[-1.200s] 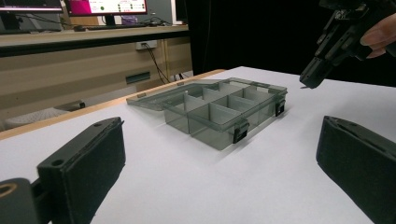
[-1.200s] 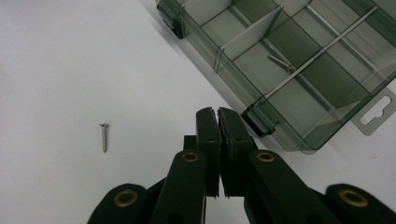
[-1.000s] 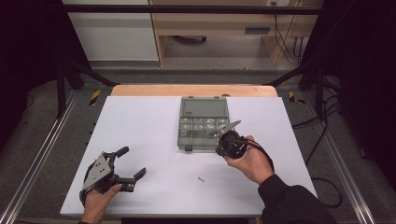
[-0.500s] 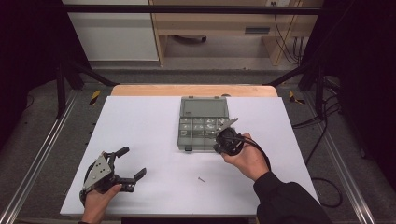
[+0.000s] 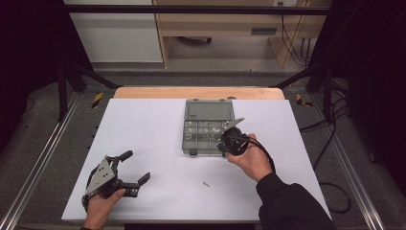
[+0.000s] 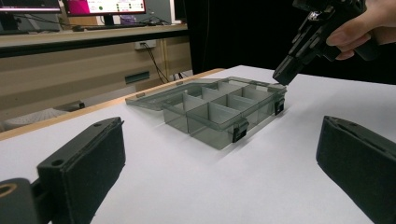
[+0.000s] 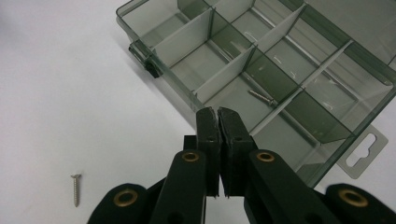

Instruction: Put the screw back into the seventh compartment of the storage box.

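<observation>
Grey-tinted clear plastic compartment box [image 7: 280, 70] already holds one small silver screw [image 7: 261, 97]; another steel screw [image 7: 75, 189] waits on the white table [image 5: 143, 129]. Right gripper [image 7: 217, 116] hovers over the box, jaws pressed together on nothing (apparently), while left gripper [image 5: 136, 167] rests wide open and empty.

High view: the right gripper [image 5: 233, 139] overlaps the near right corner of the compartment box [image 5: 206, 125], hiding that corner; compartment contents are too small to tell. The loose screw [image 5: 206, 184] on the table [image 5: 143, 129] appears as a mere speck. Right gripper view: the box is cut off by the top and right edges (its lid lies outside the frame), and the closed jaws cover part of its near wall. Left gripper view: both pads [image 6: 88, 161] of the left gripper [image 6: 219, 163] are cropped by the bottom edge.
</observation>
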Tool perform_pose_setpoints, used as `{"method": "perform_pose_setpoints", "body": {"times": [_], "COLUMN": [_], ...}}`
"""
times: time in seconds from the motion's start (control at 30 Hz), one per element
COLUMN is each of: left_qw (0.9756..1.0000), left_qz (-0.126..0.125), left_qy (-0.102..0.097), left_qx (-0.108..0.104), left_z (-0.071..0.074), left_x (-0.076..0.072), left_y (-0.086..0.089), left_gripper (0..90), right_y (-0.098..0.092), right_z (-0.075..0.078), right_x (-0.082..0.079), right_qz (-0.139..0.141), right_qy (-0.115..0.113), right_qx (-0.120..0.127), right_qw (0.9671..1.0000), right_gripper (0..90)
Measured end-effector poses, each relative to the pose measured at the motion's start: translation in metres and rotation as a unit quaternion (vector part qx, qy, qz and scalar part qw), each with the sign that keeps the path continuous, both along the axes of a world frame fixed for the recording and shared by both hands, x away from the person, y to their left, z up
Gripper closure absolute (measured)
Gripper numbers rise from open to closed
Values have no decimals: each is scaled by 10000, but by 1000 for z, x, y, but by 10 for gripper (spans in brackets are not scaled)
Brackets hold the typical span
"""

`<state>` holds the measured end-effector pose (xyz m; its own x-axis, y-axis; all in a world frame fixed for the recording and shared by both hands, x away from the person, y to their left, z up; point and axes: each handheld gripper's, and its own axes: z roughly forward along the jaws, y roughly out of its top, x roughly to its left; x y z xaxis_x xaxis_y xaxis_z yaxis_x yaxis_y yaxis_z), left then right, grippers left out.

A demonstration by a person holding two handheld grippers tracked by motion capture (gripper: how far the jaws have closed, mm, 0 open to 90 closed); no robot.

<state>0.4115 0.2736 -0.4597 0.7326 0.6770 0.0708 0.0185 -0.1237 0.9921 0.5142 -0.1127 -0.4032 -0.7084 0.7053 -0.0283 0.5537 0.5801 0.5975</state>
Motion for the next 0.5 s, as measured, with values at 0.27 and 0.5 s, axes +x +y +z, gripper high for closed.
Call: {"method": "perform_pose_setpoints", "body": {"times": [0.27, 0.5], "left_qw": [10000, 10000], "left_qz": [-2, -2], "left_qy": [0, 2], "left_qx": [4, 2], "left_z": [0, 0], "left_x": [0, 0], "left_y": [0, 0], "left_gripper": [13, 13], "right_y": [-1, 0], "right_z": [1, -1], "right_x": [7, 12], "right_qz": [-104, -233], "right_qy": [-91, -242], "right_qx": [70, 197], "right_qw": [9999, 9992], "right_gripper": [877, 877]}}
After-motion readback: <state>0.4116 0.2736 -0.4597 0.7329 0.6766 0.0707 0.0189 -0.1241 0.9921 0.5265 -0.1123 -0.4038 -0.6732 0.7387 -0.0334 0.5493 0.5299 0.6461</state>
